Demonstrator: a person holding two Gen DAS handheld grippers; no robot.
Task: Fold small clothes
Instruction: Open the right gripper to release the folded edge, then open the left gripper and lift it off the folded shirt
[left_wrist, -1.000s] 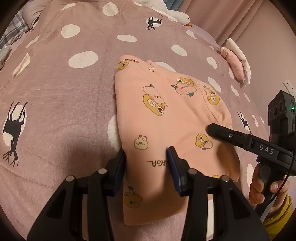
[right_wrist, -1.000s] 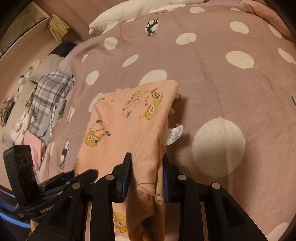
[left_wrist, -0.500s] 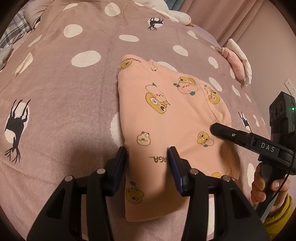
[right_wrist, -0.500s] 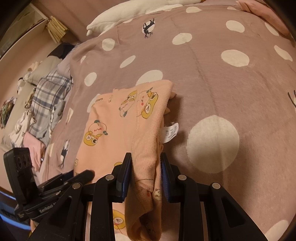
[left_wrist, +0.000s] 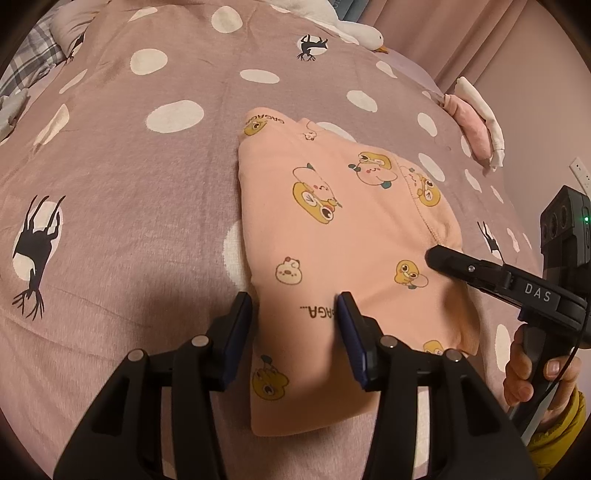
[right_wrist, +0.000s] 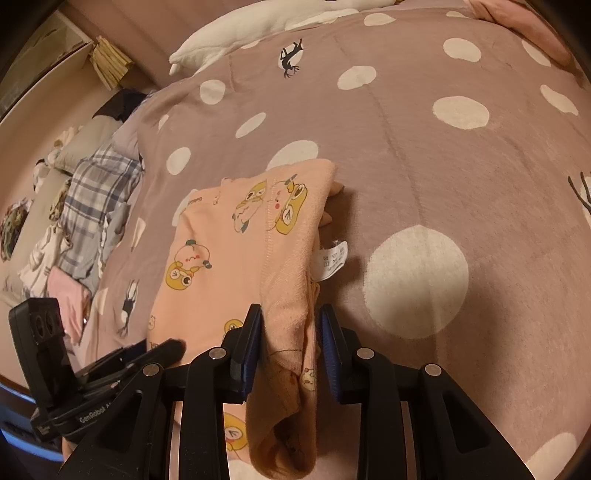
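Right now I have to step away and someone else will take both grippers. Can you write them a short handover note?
Left gripper: open, straddling the near edge of the peach garment, not pinching it.
Right gripper: open, fingers either side of the garment's right edge.
The garment lies on the dotted blanket, already folded into a compact shape, its care label sticking out on the right.
Left: any last fold, then set it aside.
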